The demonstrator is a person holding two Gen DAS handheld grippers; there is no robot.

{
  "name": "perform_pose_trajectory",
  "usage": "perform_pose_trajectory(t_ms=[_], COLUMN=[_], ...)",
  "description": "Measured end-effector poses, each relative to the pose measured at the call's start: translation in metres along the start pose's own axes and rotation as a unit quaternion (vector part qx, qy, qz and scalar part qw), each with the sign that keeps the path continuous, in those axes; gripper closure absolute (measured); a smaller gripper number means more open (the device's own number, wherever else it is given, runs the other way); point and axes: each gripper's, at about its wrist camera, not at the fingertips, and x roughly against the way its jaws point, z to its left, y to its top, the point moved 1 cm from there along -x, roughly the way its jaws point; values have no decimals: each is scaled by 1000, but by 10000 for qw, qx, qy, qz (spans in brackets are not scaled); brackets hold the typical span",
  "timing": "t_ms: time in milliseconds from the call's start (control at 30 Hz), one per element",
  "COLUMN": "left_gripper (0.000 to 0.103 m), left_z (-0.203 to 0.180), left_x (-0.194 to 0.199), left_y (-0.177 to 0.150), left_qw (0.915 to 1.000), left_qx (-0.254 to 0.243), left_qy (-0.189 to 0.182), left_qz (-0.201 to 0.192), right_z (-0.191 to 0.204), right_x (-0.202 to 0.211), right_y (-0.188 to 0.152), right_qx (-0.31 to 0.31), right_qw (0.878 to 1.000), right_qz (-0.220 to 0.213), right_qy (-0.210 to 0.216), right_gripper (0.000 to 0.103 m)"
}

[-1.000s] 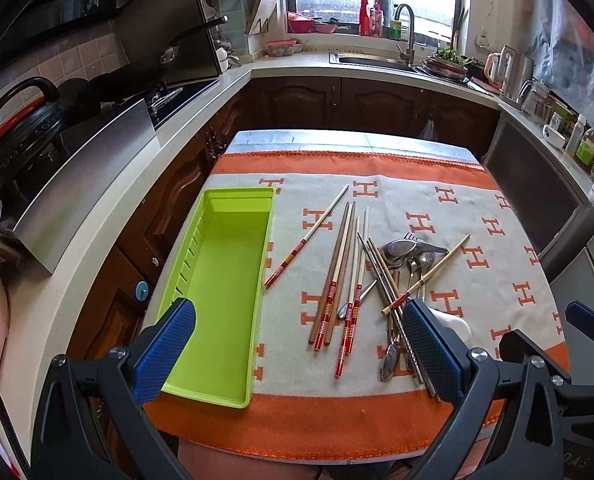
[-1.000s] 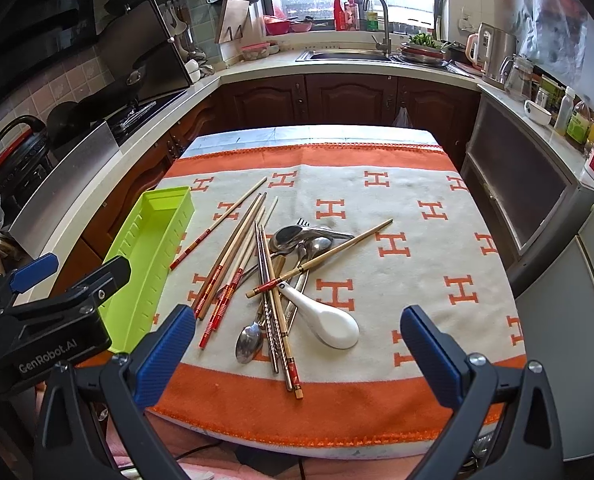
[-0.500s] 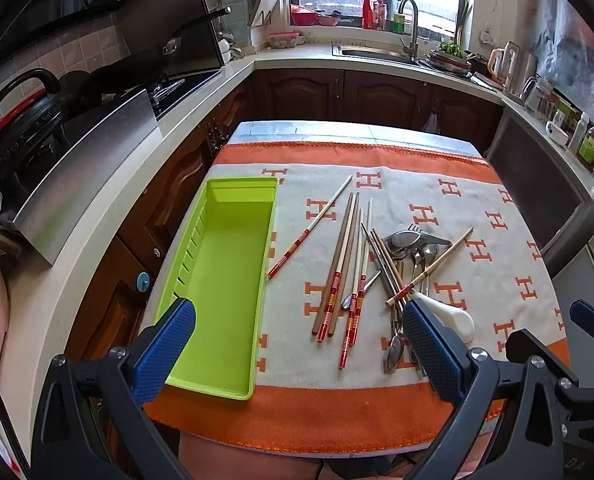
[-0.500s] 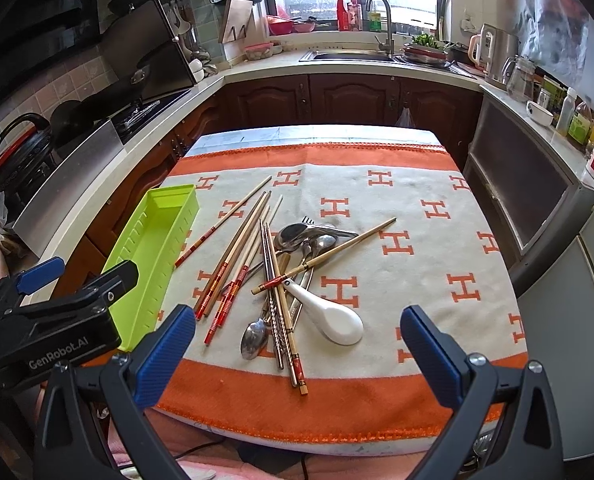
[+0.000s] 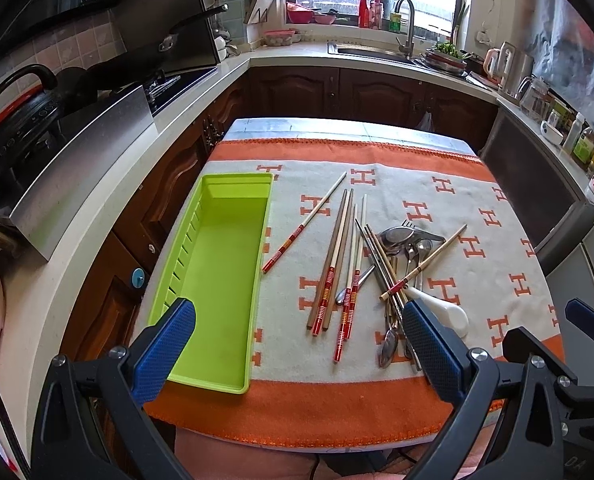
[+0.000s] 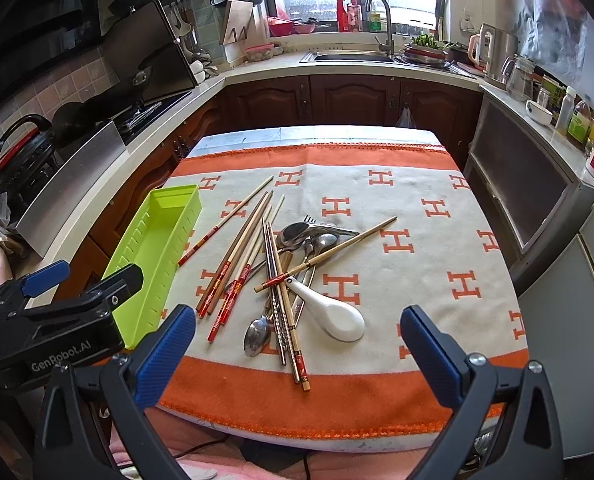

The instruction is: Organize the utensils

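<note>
Hovering above the near edge of the table, the left gripper (image 5: 297, 340) has its blue-padded fingers spread wide and holds nothing. The right gripper (image 6: 297, 340) hangs beside it, equally wide apart and equally empty. Below them an orange and cream cloth (image 6: 417, 240) with an H pattern covers the table.

On the left side of the cloth lies a lime-green tray (image 5: 217, 272), long and narrow, running away from the near edge, with nothing inside it. Just to its right one red-banded chopstick (image 5: 305, 224) lies alone at a slant, its red end close to the tray wall without touching. Further right a loose bundle of wooden chopsticks (image 5: 339, 268) lies roughly side by side.

Beyond those sits the tangled heap: metal spoons (image 6: 309, 234) piled together with a fork's tines poking out behind, several chopsticks (image 6: 281, 304) running toward the near edge, and one chopstick (image 6: 329, 254) laid crosswise over the top. A white soup spoon (image 6: 333, 312) rests at the near right of the heap, its handle tucked under the crossed stick. A single metal spoon (image 6: 257, 336) lies bowl-down toward the orange border.

Around the table, the kitchen counter (image 6: 257, 66) curves from the stove on the left to the sink (image 6: 349, 56) under the window.
</note>
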Motion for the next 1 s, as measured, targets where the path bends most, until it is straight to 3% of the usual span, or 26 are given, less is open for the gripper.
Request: perform_pose_trajectory(t_ms=[400,600,1000], left_gripper=[1,1,3], left_z=[7,-4,-5], left_x=[-6,-14,-38], left_y=[8,17,67], left_qw=[9998,9987,9960], left_qx=[124,-235,-352], left_qy=[-178,-409,-785], left_qz=[41,173,256], right_z=[4,-2,-36], right_x=[0,-10,-52], right_y=[-1,6,41], right_qx=[-9,-68,-561], right_qw=[10000,9997,9932], right_qz=[34,179,836], right_qy=[53,138,590], right_gripper=[6,12,24])
